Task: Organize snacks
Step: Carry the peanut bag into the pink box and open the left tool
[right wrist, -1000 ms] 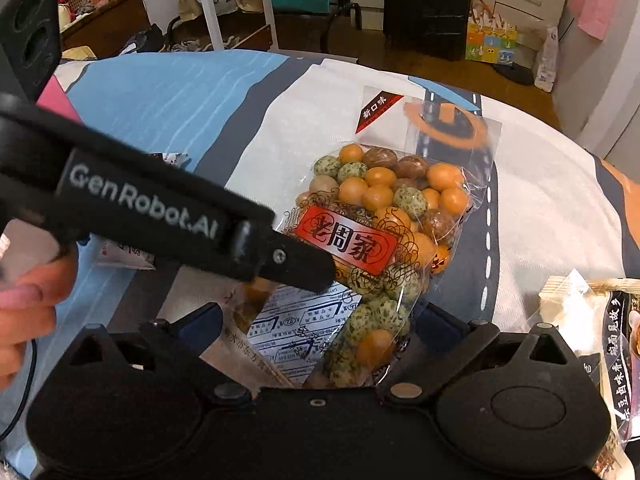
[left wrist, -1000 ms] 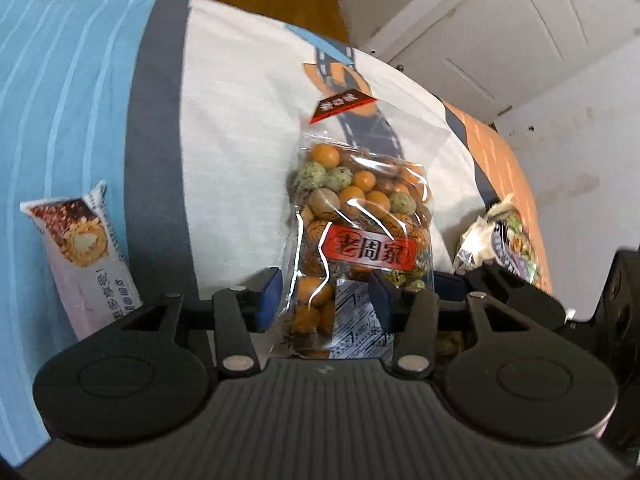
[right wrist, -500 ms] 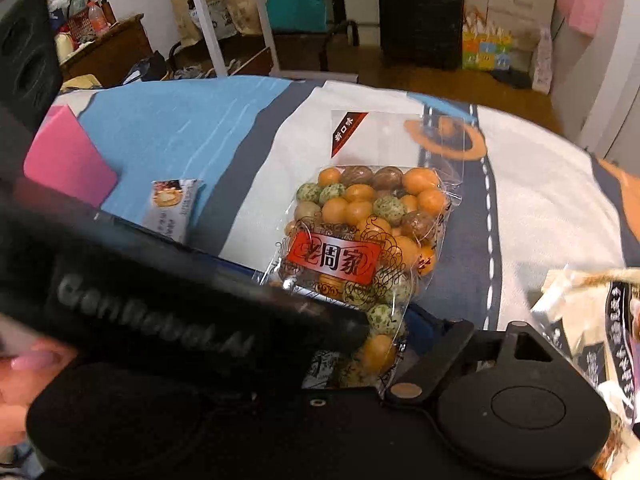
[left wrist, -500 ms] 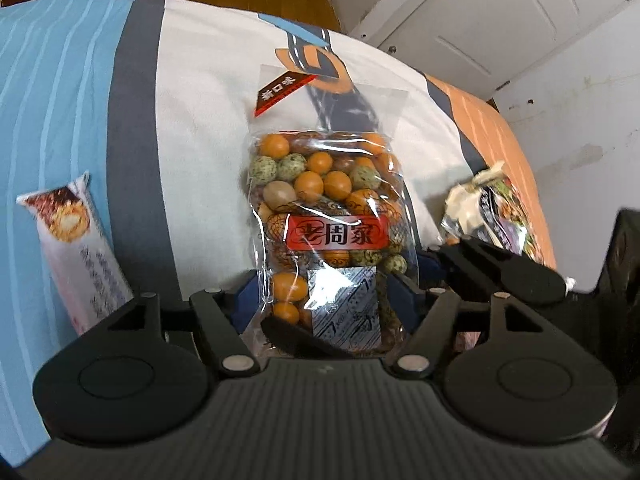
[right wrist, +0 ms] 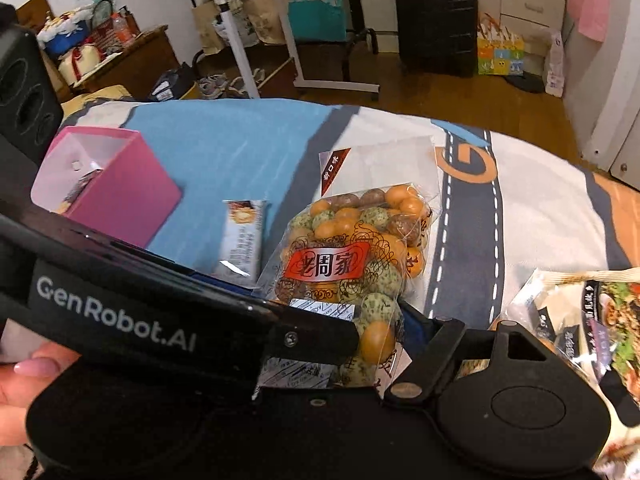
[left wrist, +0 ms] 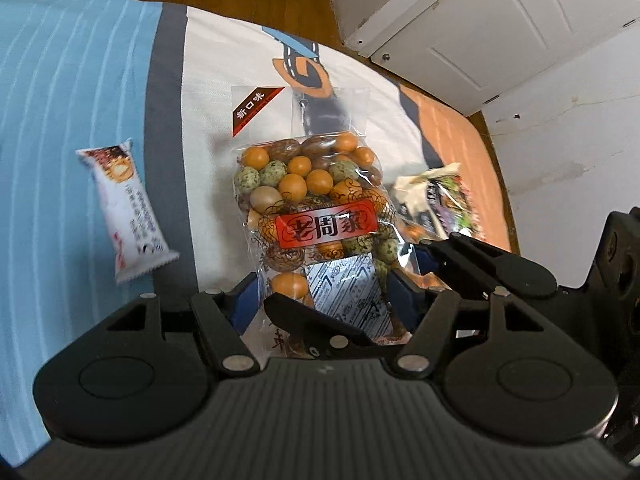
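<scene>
A clear bag of orange, green and brown coated nuts [left wrist: 316, 216] with a red label is lifted off the bedspread. My left gripper [left wrist: 324, 300] has its blue pads on both sides of the bag's lower end and is shut on it. My right gripper [right wrist: 360, 344] is shut on the same end of the bag [right wrist: 352, 264] from the other side; its left finger is hidden behind the left gripper's black body. A white wafer bar packet [left wrist: 128, 208] lies on the blue stripes to the left, also seen in the right wrist view [right wrist: 242, 240].
A pink open box [right wrist: 108, 188] stands on the bed at far left. A white-and-dark snack pouch [right wrist: 580, 320] lies at right, also in the left wrist view [left wrist: 436, 200]. Beyond the bed edge are wooden floor, a black suitcase [right wrist: 436, 16] and white doors [left wrist: 480, 20].
Both grippers have risen with the nut bag, so the bed looks farther away. The pink box has come into the right wrist view. The right gripper's finger now crosses under the bag.
</scene>
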{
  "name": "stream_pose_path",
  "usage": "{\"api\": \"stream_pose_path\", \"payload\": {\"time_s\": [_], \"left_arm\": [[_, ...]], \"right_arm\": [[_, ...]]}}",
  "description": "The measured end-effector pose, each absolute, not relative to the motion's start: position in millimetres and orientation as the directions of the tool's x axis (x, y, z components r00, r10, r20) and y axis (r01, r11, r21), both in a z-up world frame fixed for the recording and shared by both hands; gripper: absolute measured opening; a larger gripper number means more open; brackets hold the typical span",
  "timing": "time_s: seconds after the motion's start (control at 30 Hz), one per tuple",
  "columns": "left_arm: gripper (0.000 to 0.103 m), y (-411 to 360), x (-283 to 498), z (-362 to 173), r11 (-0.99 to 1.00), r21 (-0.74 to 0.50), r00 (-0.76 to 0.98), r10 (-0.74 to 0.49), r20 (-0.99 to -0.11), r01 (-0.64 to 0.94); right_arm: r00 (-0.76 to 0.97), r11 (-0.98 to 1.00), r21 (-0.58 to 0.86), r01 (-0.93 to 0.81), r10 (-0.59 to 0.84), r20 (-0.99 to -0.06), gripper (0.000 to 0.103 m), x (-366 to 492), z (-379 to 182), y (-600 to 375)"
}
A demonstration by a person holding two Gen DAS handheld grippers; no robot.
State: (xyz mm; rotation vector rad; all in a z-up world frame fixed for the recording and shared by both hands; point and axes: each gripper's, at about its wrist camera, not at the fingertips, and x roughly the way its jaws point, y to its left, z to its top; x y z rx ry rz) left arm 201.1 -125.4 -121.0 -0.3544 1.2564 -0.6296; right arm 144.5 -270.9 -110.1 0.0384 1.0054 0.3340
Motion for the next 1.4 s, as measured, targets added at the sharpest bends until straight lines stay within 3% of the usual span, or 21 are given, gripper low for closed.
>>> {"api": "stream_pose_path", "payload": {"time_s": [0.63, 0.97, 1.4], "left_arm": [[0.065, -56.4, 116.6, -33.0, 0.797, -0.541, 0.209, -0.597, -0.775, 0.269], [0.065, 48.4, 100.0, 8.1, 0.835, -0.516, 0.376, -0.549, -0.747, 0.192], [0.065, 162.2, 133.7, -47.4, 0.849, -0.528, 0.507, -0.452, -0.734, -0.006]], "right_arm": [[0.528, 0.929, 0.184, -0.322, 0.338, -0.779, 0.081, 69.8, -35.3, -211.0], [0.539, 0.856, 0.179, -0.484, 0.453, -0.71, 0.078, 82.4, 0.2, -120.9], [0.42, 0.701, 0.173, -0.691, 0.585, -0.694, 0.075, 154.0, -40.3, -7.0]]}}
